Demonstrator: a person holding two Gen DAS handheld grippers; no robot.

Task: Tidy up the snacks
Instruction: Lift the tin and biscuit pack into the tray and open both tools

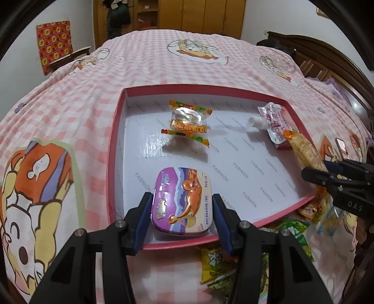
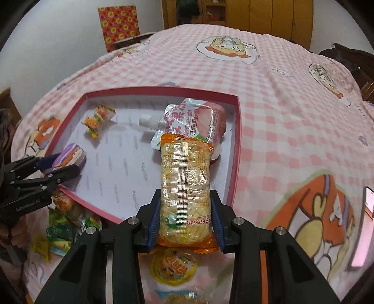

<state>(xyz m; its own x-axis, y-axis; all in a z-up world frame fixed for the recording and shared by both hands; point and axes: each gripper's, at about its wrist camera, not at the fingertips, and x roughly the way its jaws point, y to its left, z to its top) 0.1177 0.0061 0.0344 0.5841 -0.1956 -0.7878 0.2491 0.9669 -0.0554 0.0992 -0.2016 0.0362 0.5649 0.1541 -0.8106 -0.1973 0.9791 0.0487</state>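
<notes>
A bed (image 1: 145, 70) fills both views, covered by a pink-and-white checked sheet printed with cartoon figures. Past its far edge, at twelve o'clock, stands a wooden wardrobe (image 1: 201, 16); a red-and-yellow patterned panel (image 1: 54, 44) leans on the white wall at ten o'clock, and a dark wooden headboard (image 1: 327, 63) runs along two o'clock.

One shallow red-rimmed box (image 1: 114, 149) lies on the sheet with a white floor. Inside it are four snacks: one clear candy wrapper (image 1: 188, 121) near the far wall, one spouted pouch (image 1: 275, 124) in the far right corner, one purple tin (image 1: 181, 201) and one orange cracker pack (image 2: 185, 187).

The left hand-held gripper (image 1: 181, 217) is closed on the purple tin, its blue pads against the tin's two sides, just inside the box's near rim at six o'clock. The right hand-held gripper (image 2: 187, 224) grips the orange cracker pack by its near end, jaws narrow; the pack's far end overlaps the pouch, though whether they touch is unclear.

Outside the near rim lies a loose heap of green and yellow packets (image 2: 63, 226), too jumbled to count, and one round yellow-lidded cup (image 2: 174, 269) sits under the right gripper. A phone (image 2: 364, 222) lies at three o'clock.

The box's middle floor is bare between the tin, the candy and the pouch.
</notes>
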